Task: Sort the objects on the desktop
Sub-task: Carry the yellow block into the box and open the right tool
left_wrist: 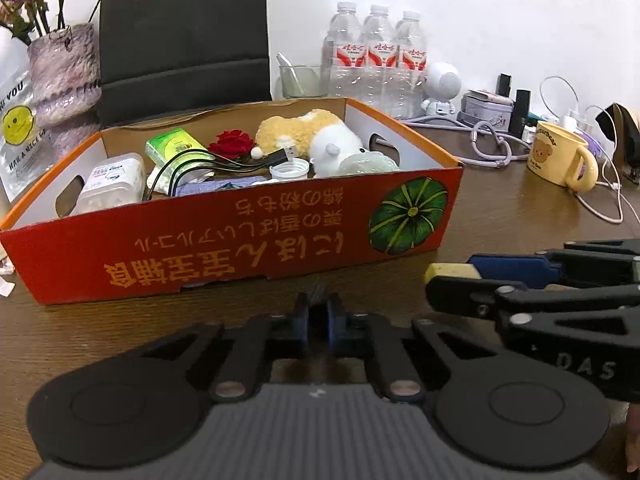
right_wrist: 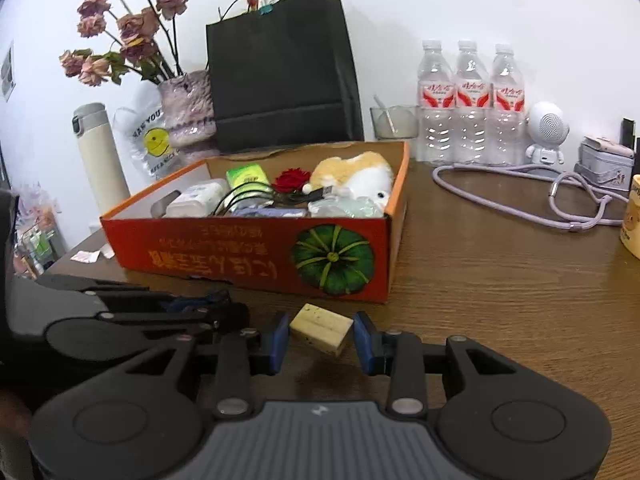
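Note:
A small pale yellow block [right_wrist: 322,327] hangs tilted just above the brown table, with my right gripper [right_wrist: 321,342] shut on it between the blue pads [right_wrist: 279,340]. The left wrist view shows the same block [left_wrist: 450,271] at the tip of the right gripper [left_wrist: 460,279]. My left gripper [left_wrist: 318,314] is shut with nothing visible in it, just left of the right one and in front of the red cardboard box [left_wrist: 240,248]. That box [right_wrist: 240,258] holds a plush toy [left_wrist: 308,132], a red rose [left_wrist: 232,144], a green tissue pack [left_wrist: 174,147], a black USB cable [left_wrist: 224,164] and a white container [left_wrist: 112,184].
Behind the box stand a black paper bag [right_wrist: 280,68], a vase of dried flowers [right_wrist: 188,112], a white flask [right_wrist: 98,156] and three water bottles [right_wrist: 472,108]. To the right are a lilac cord [right_wrist: 520,196], a white speaker figure [right_wrist: 546,132] and a yellow mug [left_wrist: 560,156].

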The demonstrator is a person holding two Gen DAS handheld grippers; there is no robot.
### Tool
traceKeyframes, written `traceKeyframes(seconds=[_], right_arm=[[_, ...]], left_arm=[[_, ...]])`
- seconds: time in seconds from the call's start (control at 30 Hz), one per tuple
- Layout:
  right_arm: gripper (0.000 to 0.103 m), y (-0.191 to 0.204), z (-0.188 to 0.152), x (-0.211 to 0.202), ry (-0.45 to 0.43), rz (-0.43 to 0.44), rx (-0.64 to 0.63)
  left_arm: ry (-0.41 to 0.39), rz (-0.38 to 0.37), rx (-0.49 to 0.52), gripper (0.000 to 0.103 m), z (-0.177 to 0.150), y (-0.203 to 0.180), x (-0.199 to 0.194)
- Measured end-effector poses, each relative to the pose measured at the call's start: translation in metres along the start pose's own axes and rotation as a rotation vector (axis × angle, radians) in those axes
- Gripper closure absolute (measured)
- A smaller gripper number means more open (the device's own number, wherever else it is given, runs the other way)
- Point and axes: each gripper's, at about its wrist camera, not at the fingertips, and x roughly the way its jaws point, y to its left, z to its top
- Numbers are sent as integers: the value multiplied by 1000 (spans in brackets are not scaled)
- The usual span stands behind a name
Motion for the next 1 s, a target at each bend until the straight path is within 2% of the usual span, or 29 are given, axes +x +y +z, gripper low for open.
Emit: traceKeyframes(seconds=[0.23,0.4,0.5,0.6,0.77,1.0], right_arm=[[69,4,-2,-2,-11,10,-3],[69,12,-2,-6,-36,5,-35],[69,25,-3,-12,-48,43,-57],[69,57,-11,-28,-56,38,-91],[69,104,-36,-66,-67,85,-74],[69,134,-57,-120,-99,64,-120]], left_arm=[[-1,33,-19,96,-1,5,-12],[-49,111,-68,96,-18,15,-52],[-47,162,-91,96,-40,21,-78],[-58,168,-106,96,-56,27,-109],[-112,163,-98,96,-65,31,-156],[-156,123,-149,96,-86,34,-202]])
